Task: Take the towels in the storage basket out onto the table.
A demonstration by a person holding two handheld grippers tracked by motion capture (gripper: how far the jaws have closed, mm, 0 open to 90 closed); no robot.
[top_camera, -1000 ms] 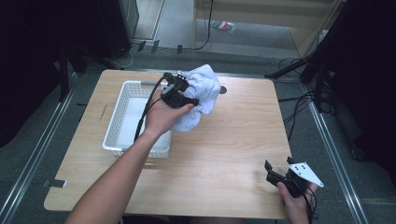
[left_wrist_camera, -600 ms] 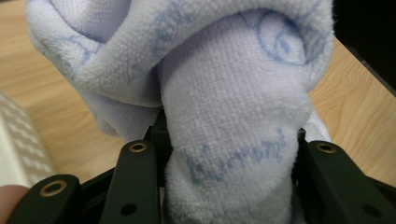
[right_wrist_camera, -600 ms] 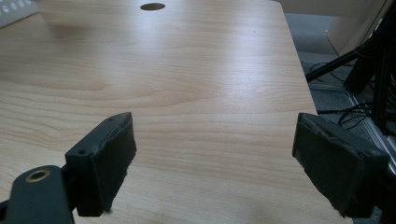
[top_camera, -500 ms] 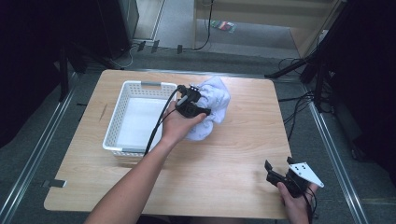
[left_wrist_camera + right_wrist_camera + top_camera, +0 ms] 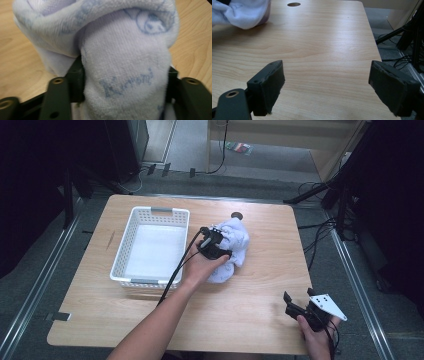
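A pale lilac towel with blue print lies bunched on the table just right of the white basket. My left gripper rests at the bundle's near-left side. In the left gripper view a thick fold of the towel fills the gap of the left gripper. Its jaws have just been opening, and the cloth lies loosely between them. My right gripper sits near the table's front right corner. In its own view, the right gripper is wide open over bare wood, with the towel far off at the upper left.
The basket holds nothing that I can see. A small round hole in the tabletop lies just behind the towel. Bare wood stretches between the two hands. Cables and stand legs lie on the floor beyond the table's right edge.
My left hand has carried the towel from over the basket's right rim to the right and down onto the table. The right hand has kept still.
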